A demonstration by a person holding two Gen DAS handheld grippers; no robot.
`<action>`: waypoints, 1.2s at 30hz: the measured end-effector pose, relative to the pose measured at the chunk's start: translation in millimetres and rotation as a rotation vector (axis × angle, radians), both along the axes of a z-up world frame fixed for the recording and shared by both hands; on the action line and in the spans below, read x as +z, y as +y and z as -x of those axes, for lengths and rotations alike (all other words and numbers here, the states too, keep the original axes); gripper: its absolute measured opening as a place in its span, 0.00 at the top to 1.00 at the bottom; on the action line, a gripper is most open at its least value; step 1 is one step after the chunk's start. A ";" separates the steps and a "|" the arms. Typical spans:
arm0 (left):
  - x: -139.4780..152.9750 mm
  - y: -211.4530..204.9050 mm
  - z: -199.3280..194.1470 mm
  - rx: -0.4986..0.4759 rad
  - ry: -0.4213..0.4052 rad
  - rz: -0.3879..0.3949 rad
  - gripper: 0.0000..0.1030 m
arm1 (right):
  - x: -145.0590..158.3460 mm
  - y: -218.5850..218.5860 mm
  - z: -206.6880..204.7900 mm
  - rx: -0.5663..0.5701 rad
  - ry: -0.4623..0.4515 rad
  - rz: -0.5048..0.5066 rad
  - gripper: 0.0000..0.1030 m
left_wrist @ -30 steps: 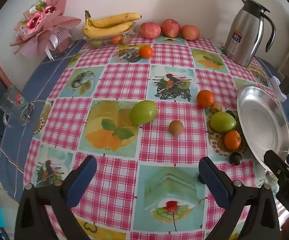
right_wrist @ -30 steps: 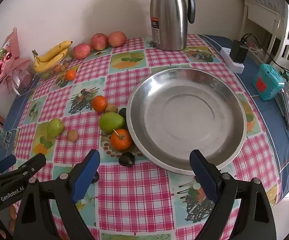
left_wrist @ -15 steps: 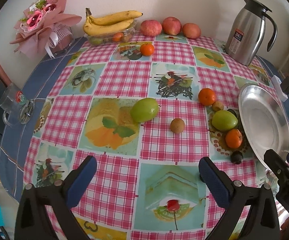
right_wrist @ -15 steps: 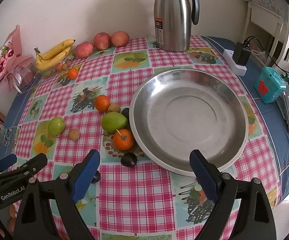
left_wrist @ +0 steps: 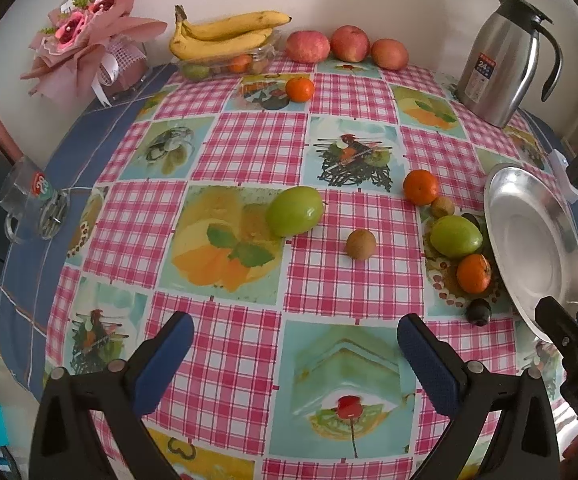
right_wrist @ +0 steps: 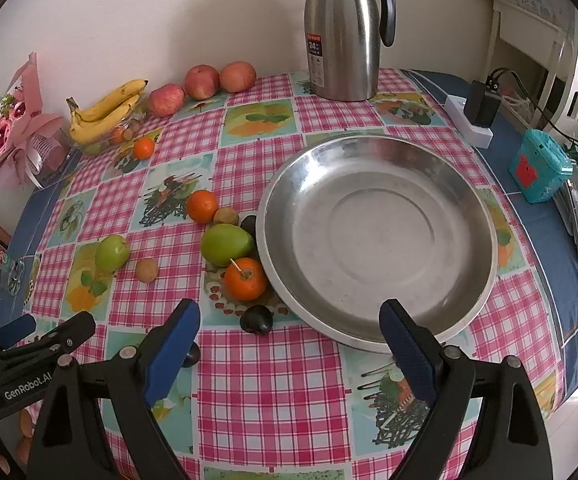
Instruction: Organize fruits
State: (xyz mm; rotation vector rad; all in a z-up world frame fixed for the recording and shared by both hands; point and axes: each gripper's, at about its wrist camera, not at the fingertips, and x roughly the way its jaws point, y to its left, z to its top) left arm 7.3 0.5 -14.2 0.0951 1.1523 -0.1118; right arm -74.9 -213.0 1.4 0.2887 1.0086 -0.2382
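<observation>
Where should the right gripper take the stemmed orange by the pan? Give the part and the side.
Grip the orange across its round middle, coming from above with the right gripper open wide. Its stem points up, the pan rim crowds one side and the green fruit sits close behind, so place the fingers on the free sides, away from both.

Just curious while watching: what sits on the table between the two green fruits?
A small brown fruit lies alone on the cloth between the left green fruit and the right green fruit; the left wrist view shows it best.
</observation>
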 end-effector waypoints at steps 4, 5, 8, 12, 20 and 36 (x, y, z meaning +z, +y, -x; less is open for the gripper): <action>-0.3 0.7 0.0 0.004 0.002 -0.001 0.00 | -0.5 -2.0 0.4 -0.010 -0.001 -0.001 0.11; -0.4 0.6 -0.1 0.004 0.003 -0.001 0.00 | -0.7 -2.5 0.2 -0.011 0.000 -0.002 0.11; -0.6 0.8 -0.3 0.004 0.003 0.000 0.00 | -0.9 -2.7 0.5 -0.013 0.000 -0.001 0.11; -1.4 0.4 0.0 0.001 0.006 0.003 0.00 | -1.9 -3.2 0.6 -0.012 0.003 -0.001 0.11; -2.5 -0.3 -0.6 -0.005 0.008 0.014 0.00 | -3.9 -3.5 -1.0 -0.018 0.016 -0.001 0.11; 12.9 -3.2 5.3 -0.027 -0.035 0.043 0.00 | 0.1 -6.9 3.4 -0.042 0.007 0.011 0.11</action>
